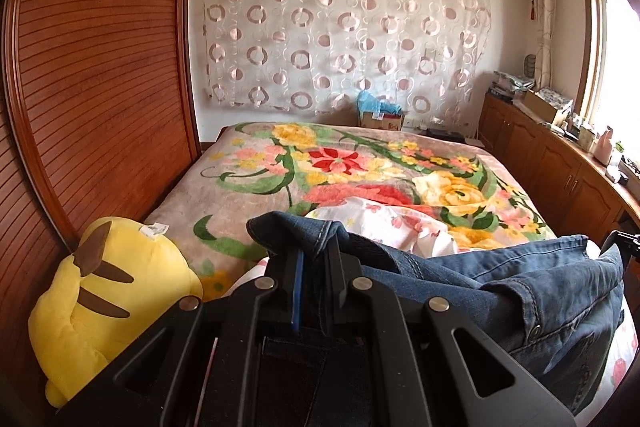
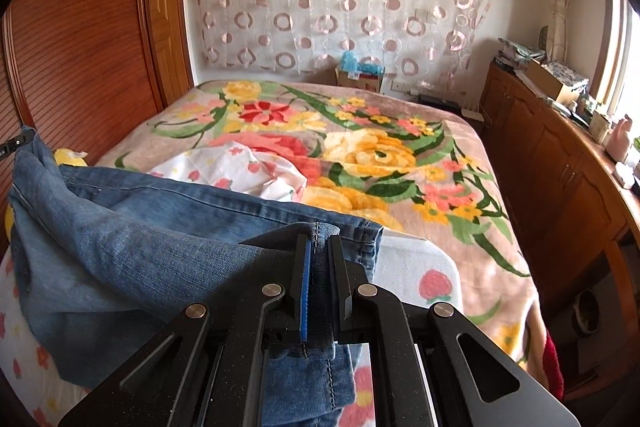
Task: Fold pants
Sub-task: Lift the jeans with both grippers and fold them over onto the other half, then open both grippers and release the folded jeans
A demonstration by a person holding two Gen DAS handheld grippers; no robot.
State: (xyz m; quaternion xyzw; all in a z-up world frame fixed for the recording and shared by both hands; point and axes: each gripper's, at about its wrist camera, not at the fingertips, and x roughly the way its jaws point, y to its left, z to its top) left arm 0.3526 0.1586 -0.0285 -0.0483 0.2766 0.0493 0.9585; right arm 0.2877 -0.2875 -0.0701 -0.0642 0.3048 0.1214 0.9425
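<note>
Bed point(image 1: 256, 163) took most of view, floral blanket point(image 2: 400, 147) over it. Jeans point(image 2: 132, 227) hung lifted above near end of bed, stretched between both grippers. Yellow plush toy point(image 1: 108, 291) sat at left, against wooden wardrobe point(image 1: 100, 67). Left gripper point(image 1: 316, 263) pinched denim edge, likely waistband, hard to confirm. Right gripper point(image 2: 320, 267) was clamped on hemmed edge.

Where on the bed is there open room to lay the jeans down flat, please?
The far stretch of the floral blanket is bare, between the wooden wardrobe and the low cabinets. The near end is crowded: a crumpled white floral cloth in the middle, a yellow plush toy against the wardrobe, and the jeans themselves.
</note>
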